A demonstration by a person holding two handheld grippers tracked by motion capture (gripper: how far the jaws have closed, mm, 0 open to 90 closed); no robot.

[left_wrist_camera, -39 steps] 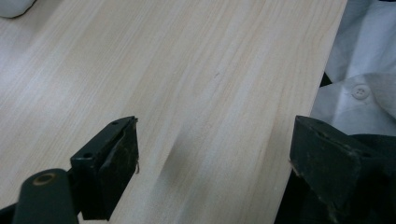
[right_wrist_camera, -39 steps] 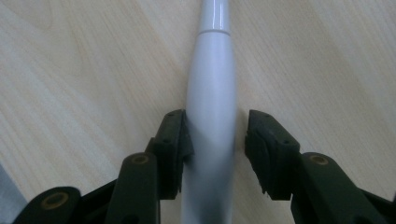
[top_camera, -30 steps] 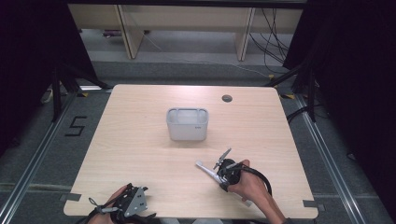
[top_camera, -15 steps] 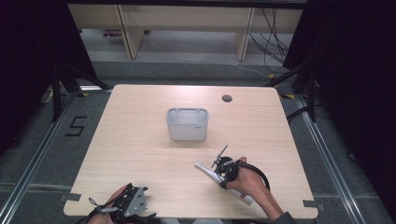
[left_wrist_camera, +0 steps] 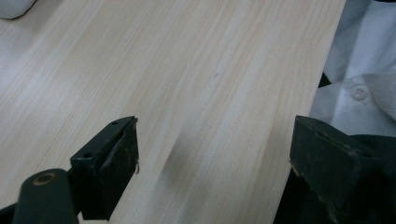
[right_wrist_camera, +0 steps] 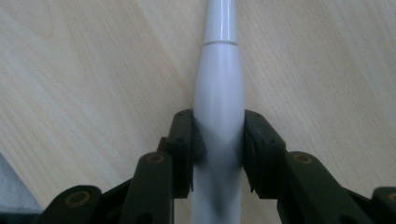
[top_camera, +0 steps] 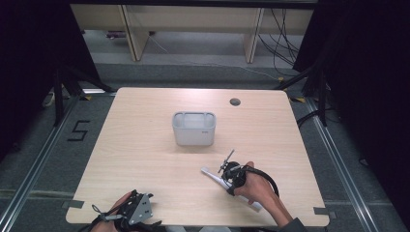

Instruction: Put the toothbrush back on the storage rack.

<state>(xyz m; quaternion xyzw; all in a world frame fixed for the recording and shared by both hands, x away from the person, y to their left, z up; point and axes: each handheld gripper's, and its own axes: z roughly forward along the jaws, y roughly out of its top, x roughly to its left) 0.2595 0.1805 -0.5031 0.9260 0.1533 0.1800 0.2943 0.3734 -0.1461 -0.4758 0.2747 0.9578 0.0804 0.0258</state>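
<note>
A white, tapered stick-shaped object like a toothbrush handle point(top_camera: 211, 175) lies slantwise on the wooden table point(top_camera: 145, 159), right of the middle and toward the near edge. My right gripper point(top_camera: 227, 179) comes down on it from above. In the right gripper view its jaws have just been closing, and the pads point(right_wrist_camera: 187, 140) now press both sides of the handle point(right_wrist_camera: 219, 84); right gripper point(right_wrist_camera: 218, 128) shut on it. My left gripper point(top_camera: 133, 212) rests at the near left edge. Its jaws stand wide apart over bare wood, left gripper point(left_wrist_camera: 217, 142) open with nothing between them.
A grey rectangular bin point(top_camera: 193, 137) stands in the middle of the table, beyond the handle. A round cable hole point(top_camera: 235, 102) sits near the far right edge. White cloth point(left_wrist_camera: 359, 70) hangs past the table's near edge beside the left gripper.
The right hand has shifted only slightly over the white handle. The left gripper has stayed in place.
</note>
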